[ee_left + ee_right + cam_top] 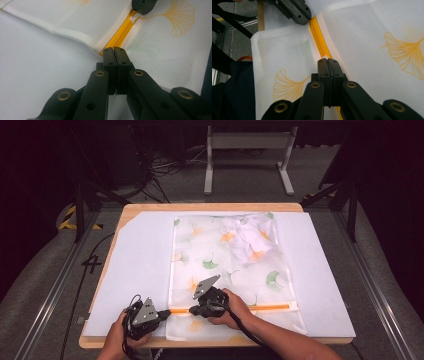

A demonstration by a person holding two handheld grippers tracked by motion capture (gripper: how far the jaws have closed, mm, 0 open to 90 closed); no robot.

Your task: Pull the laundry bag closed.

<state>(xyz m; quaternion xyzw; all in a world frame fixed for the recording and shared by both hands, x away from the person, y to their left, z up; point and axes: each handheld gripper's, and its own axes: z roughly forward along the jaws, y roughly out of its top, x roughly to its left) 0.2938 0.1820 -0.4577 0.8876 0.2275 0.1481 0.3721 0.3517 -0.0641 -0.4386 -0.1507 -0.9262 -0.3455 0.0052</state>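
A white mesh laundry bag printed with ginkgo leaves lies flat on the mat, with a crumpled white garment inside at its far end. An orange zipper runs along its near edge. At the bag's left corner my left gripper is shut on the zipper's end. Just to the right, my right gripper is shut on the small white zipper pull. The two gripper tips are close together along the zipper.
A white mat covers the wooden table; the bag's near edge lies close to the table's front edge. Beyond the table stand a metal frame and cables on the floor. A dark sleeve sits below the bag's corner.
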